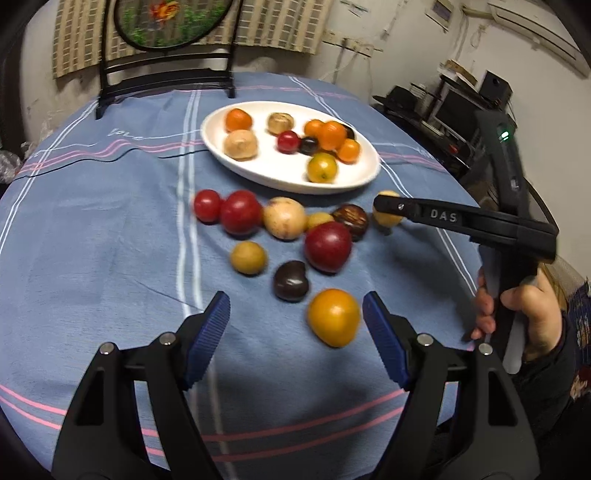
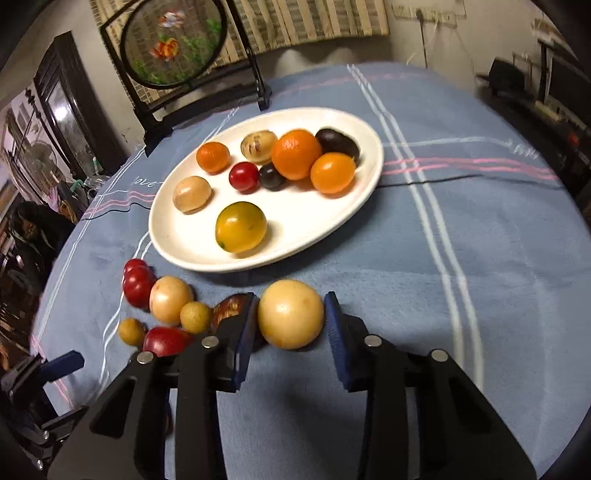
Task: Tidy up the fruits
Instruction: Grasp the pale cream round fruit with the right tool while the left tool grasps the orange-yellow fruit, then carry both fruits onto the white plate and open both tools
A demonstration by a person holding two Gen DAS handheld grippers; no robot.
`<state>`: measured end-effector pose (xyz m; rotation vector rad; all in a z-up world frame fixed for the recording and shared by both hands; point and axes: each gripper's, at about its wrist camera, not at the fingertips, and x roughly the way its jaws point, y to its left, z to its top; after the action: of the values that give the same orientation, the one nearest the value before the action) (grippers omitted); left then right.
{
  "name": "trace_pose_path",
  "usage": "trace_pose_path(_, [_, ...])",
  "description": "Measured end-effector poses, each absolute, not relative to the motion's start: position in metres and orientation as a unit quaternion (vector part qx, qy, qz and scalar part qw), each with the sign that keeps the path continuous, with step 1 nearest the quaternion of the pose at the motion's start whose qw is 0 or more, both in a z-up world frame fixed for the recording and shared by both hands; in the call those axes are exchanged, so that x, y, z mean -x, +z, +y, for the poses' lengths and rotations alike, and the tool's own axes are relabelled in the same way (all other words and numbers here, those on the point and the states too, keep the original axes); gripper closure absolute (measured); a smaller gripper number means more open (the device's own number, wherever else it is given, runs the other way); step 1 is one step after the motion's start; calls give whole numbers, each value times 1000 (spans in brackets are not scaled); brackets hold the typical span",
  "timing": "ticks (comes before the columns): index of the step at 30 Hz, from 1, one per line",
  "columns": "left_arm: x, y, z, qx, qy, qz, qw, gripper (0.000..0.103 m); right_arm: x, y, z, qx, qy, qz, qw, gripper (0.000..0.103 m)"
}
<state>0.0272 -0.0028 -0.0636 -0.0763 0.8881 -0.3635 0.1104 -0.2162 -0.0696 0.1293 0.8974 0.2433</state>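
A white oval plate (image 1: 258, 168) (image 2: 325, 225) holds several fruits: oranges, tan, red and dark ones. More fruits lie loose on the blue cloth in front of it. My left gripper (image 1: 295, 332) is open above the cloth, with an orange-yellow fruit (image 1: 333, 317) just inside its right finger and a dark fruit (image 1: 290, 280) ahead. My right gripper (image 2: 291, 321) is open around a pale yellow round fruit (image 2: 290, 314) on the cloth; small gaps show at both pads. The left wrist view shows this gripper (image 1: 386, 212) at the same fruit (image 1: 388, 218).
A framed round goldfish ornament (image 2: 171, 40) (image 1: 173, 22) stands at the table's far edge behind the plate. Loose red fruits (image 1: 240, 212) (image 2: 138, 284), a tan one (image 1: 284, 218) and small yellow ones (image 1: 248, 257) crowd left of my right gripper. Shelves with electronics (image 1: 461, 107) stand at the right.
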Motion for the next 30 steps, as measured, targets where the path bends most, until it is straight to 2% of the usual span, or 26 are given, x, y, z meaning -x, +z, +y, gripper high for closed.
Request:
trace_pose_path(7, [-31, -82, -31, 18, -185, 457, 870, 28, -57, -63, -240, -28, 100, 422, 901, 66])
trace_pose_path(8, [-33, -87, -35, 18, -185, 466, 865, 34, -53, -65, -243, -27, 99, 423, 900, 66])
trace_pose_path(9, [-35, -89, -37, 19, -184, 470, 863, 46, -48, -68, -246, -28, 99, 425, 899, 66])
trace_pose_path(11, [-40, -98, -43, 19, -180, 485, 856, 61, -43, -74, -250, -30, 101, 432, 896, 66])
trace_pose_path(21, [-36, -97, -44, 28, -172, 475, 862, 65, -50, -96, -247, -46, 124, 457, 880, 62])
trace_pose_path(30, [-33, -86, -26, 49, -183, 458, 869, 65, -45, -80, -232, -30, 117, 437, 891, 64])
